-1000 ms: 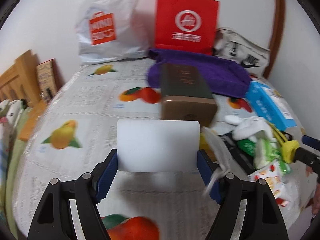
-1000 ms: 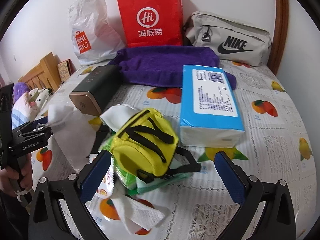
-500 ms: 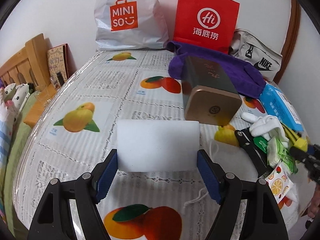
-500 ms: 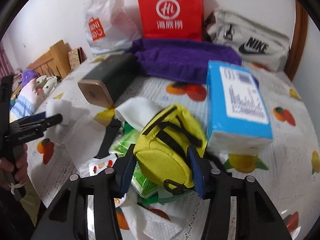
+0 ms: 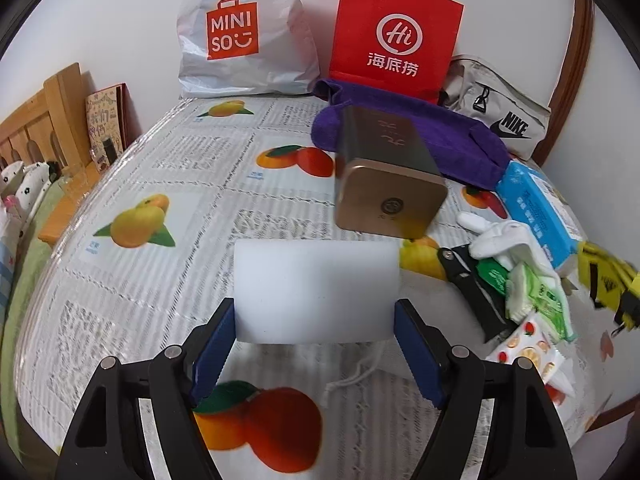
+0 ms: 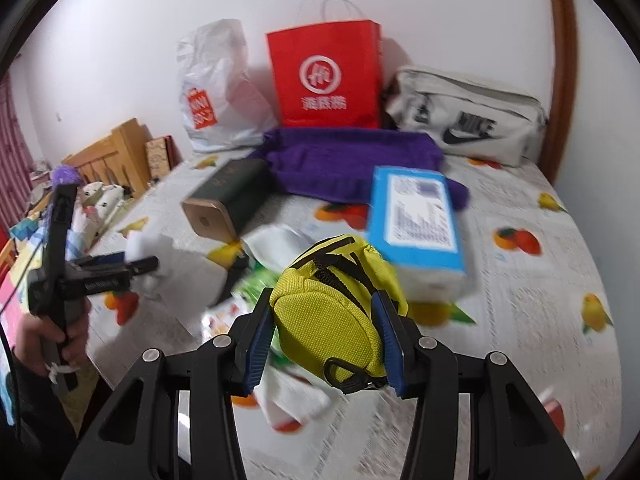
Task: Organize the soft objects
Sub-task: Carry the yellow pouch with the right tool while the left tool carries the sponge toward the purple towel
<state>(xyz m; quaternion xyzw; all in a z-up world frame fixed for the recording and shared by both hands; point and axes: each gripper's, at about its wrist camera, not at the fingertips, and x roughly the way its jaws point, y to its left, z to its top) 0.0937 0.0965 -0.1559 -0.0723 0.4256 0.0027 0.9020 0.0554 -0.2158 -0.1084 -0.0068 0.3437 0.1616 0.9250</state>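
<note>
Sorting seems at early stage. Left gripper (image 5: 316,344) clamps white foam block (image 5: 316,288), frame centre. Right gripper (image 6: 326,340) squeezes yellow pouch (image 6: 336,312), lower centre. Pile of packets (image 5: 528,300) at right edge not yet sorted.

Both views are evenly and softly lit, with faint shadows under the white foam block (image 5: 316,290). Fisheye bending curves the tabletop (image 5: 168,264) and darkens the corners. The left view is sharp; the right view is smeared by motion blur, especially the blue packet (image 6: 416,216).
</note>
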